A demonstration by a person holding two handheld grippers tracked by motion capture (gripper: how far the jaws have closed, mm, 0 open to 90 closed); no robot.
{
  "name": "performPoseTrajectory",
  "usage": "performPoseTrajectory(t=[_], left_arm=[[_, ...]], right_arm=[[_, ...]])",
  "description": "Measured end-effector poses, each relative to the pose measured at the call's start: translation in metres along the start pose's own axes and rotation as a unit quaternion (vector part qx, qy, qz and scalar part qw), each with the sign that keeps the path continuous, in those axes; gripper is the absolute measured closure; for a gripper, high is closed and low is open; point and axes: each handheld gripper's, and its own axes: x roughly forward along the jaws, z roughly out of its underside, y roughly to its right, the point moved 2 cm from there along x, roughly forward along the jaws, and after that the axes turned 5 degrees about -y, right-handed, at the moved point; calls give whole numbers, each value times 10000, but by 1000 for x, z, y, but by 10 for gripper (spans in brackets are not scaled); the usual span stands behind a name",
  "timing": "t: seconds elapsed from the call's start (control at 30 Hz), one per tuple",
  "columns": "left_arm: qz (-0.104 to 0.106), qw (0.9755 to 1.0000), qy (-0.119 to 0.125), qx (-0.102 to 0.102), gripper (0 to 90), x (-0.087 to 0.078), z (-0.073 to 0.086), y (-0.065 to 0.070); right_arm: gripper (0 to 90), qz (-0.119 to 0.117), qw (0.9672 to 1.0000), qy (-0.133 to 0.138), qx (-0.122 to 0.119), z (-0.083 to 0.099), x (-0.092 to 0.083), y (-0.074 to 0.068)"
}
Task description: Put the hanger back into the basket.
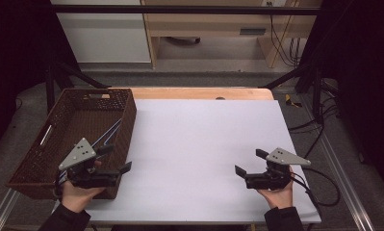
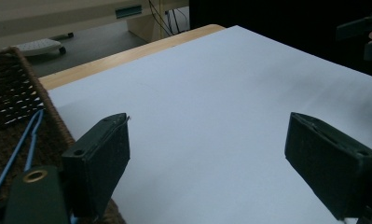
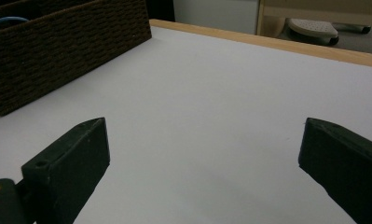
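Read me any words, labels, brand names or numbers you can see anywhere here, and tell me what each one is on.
None can be read.
Woven basket: no label or tag with text.
White table sheet: blank.
Grey plates on the left tongs and right tongs: only holes, no lettering.
Strip on the wooden furniture behind the table: too small and blurred to tell if it carries text.

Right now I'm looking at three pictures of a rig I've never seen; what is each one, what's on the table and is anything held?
A person holds a hand-held two-jaw tool in each hand. The high view looks down from above: left gripper by the woven basket, right gripper over the white table surface. The other two pictures come from cameras riding on each tool, looking along its black jaws. Both pairs of jaws stand wide apart with nothing between them. In the basket lies a blue hanger-like wire thing.
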Motion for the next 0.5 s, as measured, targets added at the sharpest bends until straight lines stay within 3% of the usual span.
performPoseTrajectory(t=[0.23,0.5], left_arm=[[107,9999,27,-43,137,12,11,12],[50,10000,28,-41,121,16,20,11]], right_arm=[[20,-10,10000,29,-28,0,-2,0],[10,-3,10000,75,-38,0,-4,0]])
